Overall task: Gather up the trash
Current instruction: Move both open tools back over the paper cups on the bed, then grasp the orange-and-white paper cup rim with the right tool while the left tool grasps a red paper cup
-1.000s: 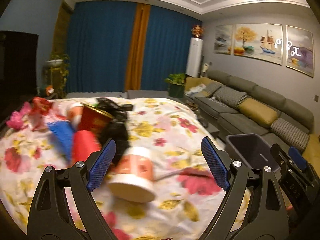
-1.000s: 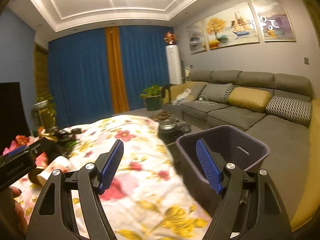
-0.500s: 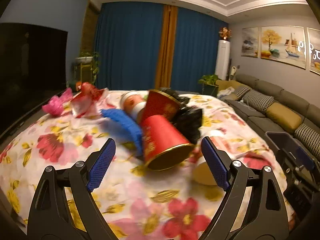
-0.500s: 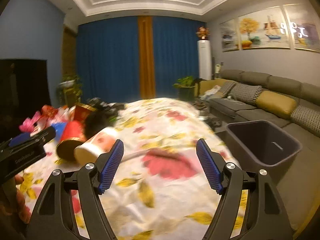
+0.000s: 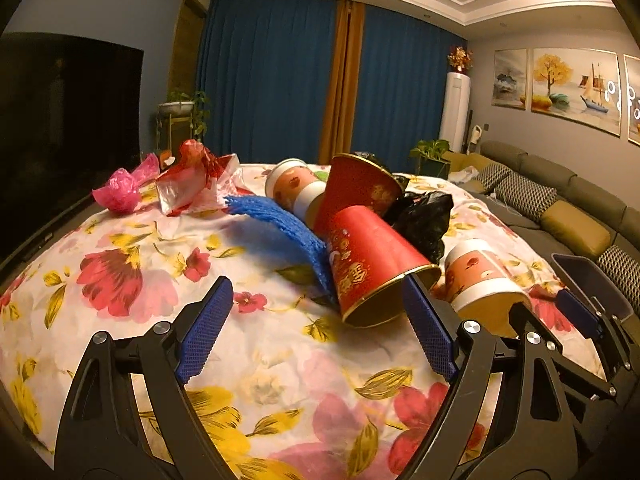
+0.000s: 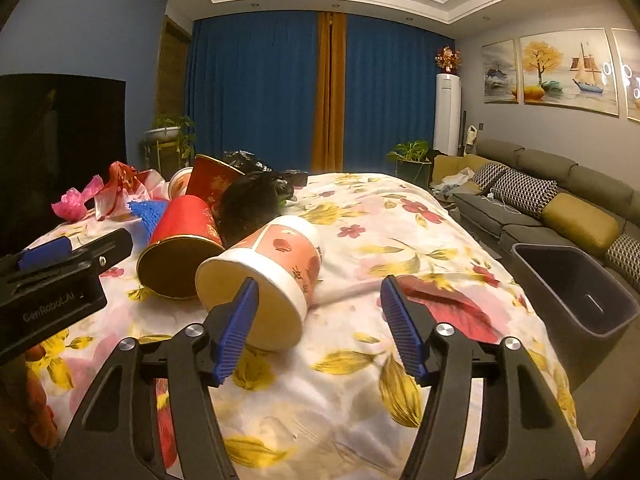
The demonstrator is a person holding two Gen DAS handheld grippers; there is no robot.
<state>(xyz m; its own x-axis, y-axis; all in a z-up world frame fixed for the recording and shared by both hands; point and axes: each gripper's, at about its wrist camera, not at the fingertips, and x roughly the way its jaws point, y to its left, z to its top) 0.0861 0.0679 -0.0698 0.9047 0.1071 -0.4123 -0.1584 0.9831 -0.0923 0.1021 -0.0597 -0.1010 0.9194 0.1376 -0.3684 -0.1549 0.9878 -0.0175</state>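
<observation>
Item, approach step: right gripper [image 6: 316, 316] jaws spread, just narrowing, nothing clamped, white-and-pink cup [image 6: 264, 276] at ten o'clock, bin [image 6: 576, 288] at three; left gripper [image 5: 316, 320] spread wide, empty; next calls for straddling the cup.

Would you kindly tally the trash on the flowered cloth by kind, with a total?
Red cups: 2
White-and-pink cups: 2
Blue netting: 1
Black bags: 1
Red-and-clear wrappers: 1
Pink plastic: 1
Total: 8
</observation>
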